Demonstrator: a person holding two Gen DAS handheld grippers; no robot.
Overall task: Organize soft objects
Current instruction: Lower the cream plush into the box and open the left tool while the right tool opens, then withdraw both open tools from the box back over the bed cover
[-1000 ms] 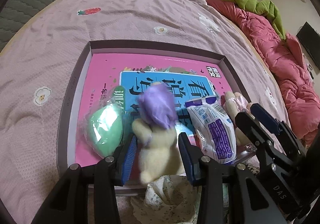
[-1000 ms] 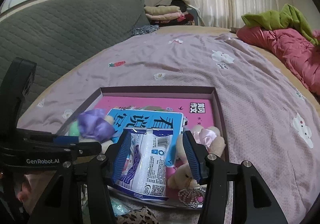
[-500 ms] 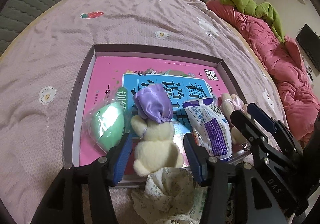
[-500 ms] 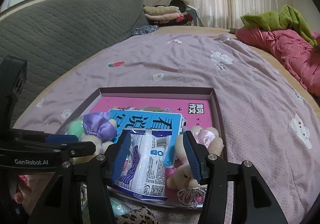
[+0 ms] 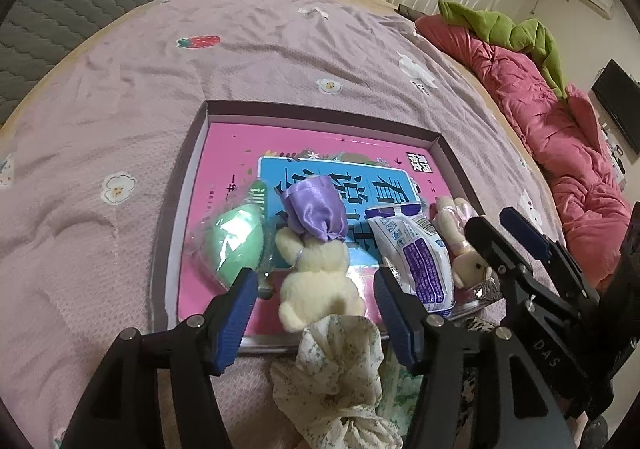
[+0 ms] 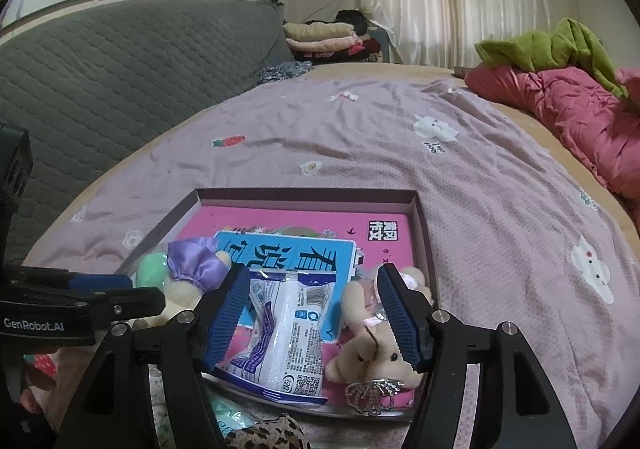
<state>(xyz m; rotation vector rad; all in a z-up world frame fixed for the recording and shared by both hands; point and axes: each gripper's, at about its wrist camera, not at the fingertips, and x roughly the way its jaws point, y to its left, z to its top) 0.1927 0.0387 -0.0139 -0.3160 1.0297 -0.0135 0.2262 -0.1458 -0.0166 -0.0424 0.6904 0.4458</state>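
Bedding in mauve, printed with small flowers and a strawberry, is spread over the bed (image 5: 280,61). On it a shallow tray (image 5: 320,116) is laid, lined by a pink book cover (image 5: 224,153). Along the tray's near edge four soft things are lined up: a green pouch (image 5: 236,245), a cream plush toy (image 5: 316,269) in a purple satin cap, a white-and-purple packet (image 6: 288,325) and a tan plush bear (image 6: 368,349). The left gripper (image 5: 312,313) is seen with its fingers opening, the cream toy between them but untouched. The right gripper (image 6: 312,313) is likewise opening, its fingers apart from the packet lying between them.
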